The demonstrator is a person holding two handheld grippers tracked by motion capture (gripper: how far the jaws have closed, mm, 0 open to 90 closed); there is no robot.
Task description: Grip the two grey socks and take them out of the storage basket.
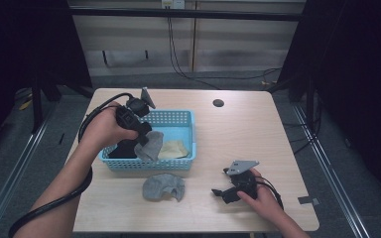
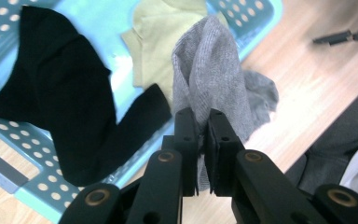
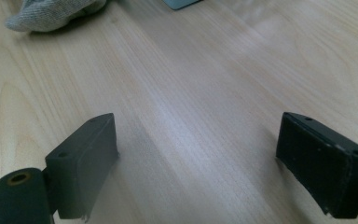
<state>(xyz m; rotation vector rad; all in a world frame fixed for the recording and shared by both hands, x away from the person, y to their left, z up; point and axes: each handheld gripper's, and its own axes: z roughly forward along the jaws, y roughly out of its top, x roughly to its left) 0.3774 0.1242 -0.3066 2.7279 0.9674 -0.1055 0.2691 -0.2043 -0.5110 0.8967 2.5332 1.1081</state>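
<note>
Left gripper: jaws clenched on a grey sock, which hung over the blue basket.
Right gripper: jaws released, spread wide, resting on the table right of the basket.
Second grey sock: lay just in front of the basket.
Inside the basket: black sock, yellow sock.

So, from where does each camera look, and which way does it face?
High view: above the person's side, facing forward and down on the table; both forearms, left gripper and right gripper show.
Left gripper view: on the left gripper, facing down into the blue basket; its jaws pinch a grey sock.
Right gripper view: on the right gripper, low, facing along the table; jaws open.
Shared: the second grey sock on the table.
</note>
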